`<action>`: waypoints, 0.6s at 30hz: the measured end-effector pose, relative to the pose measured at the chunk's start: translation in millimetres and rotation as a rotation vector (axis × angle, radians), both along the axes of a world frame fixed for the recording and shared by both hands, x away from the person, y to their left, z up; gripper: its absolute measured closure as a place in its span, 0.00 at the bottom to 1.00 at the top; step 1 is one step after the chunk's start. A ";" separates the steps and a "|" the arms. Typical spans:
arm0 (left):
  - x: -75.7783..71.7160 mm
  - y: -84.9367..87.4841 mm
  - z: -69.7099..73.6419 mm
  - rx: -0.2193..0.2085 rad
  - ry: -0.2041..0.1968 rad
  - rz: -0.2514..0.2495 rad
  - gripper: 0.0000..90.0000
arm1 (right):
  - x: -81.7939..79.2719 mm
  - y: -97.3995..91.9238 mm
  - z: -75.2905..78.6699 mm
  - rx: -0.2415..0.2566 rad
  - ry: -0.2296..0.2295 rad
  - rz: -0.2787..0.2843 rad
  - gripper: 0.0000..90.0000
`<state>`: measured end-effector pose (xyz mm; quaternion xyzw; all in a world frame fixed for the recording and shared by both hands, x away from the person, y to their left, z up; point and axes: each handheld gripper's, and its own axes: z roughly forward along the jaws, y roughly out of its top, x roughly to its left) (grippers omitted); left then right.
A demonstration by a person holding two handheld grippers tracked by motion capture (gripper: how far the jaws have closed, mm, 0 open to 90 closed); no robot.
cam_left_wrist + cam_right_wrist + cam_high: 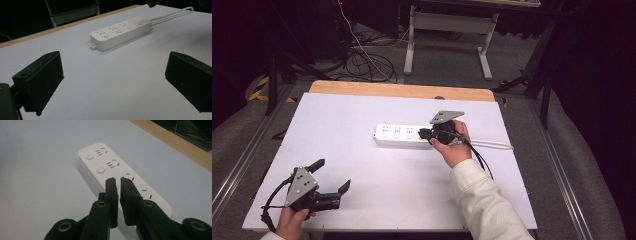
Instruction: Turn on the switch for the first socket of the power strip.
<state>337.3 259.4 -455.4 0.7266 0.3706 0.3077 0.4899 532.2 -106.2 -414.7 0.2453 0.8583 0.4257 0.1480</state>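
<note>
A white power strip [398, 135] lies across the middle of the white tabletop [342, 120], its white cable [494, 144] running off to the right. It has several sockets, each with a round button. My right gripper [424, 134] is over the strip's cable-side half. In the right gripper view its jaws [118, 181] are shut to a thin slit with nothing between them, tips right at the third button of the strip [100, 162]; contact cannot be told. My left gripper [331, 175] rests near the front left corner, open wide and empty [112, 60], facing the strip [121, 32].
A wooden edge [402, 90] borders the table's far side. Beyond it stand white desk legs [484, 55] and loose cables on the floor [367, 62]. Metal rails [562, 170] run along both sides of the table.
</note>
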 end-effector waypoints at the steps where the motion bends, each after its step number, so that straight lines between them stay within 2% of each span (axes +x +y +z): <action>1: 0.0 -0.1 0.0 0.000 0.000 0.000 0.03 | 1.6 0.9 -1.4 -0.008 0.001 -0.002 0.97; 3: 0.0 -0.1 0.1 0.000 -0.001 -0.001 0.03 | 4.9 2.2 -4.0 -0.024 0.005 -0.007 1.00; 7: -0.1 -0.1 0.2 -0.001 -0.002 0.000 0.03 | 10.7 5.4 -10.1 -0.049 0.014 -0.022 1.00; 18: -0.1 0.1 0.2 -0.001 -0.001 -0.001 0.03 | 22.0 9.0 -24.0 -0.081 0.044 -0.066 1.00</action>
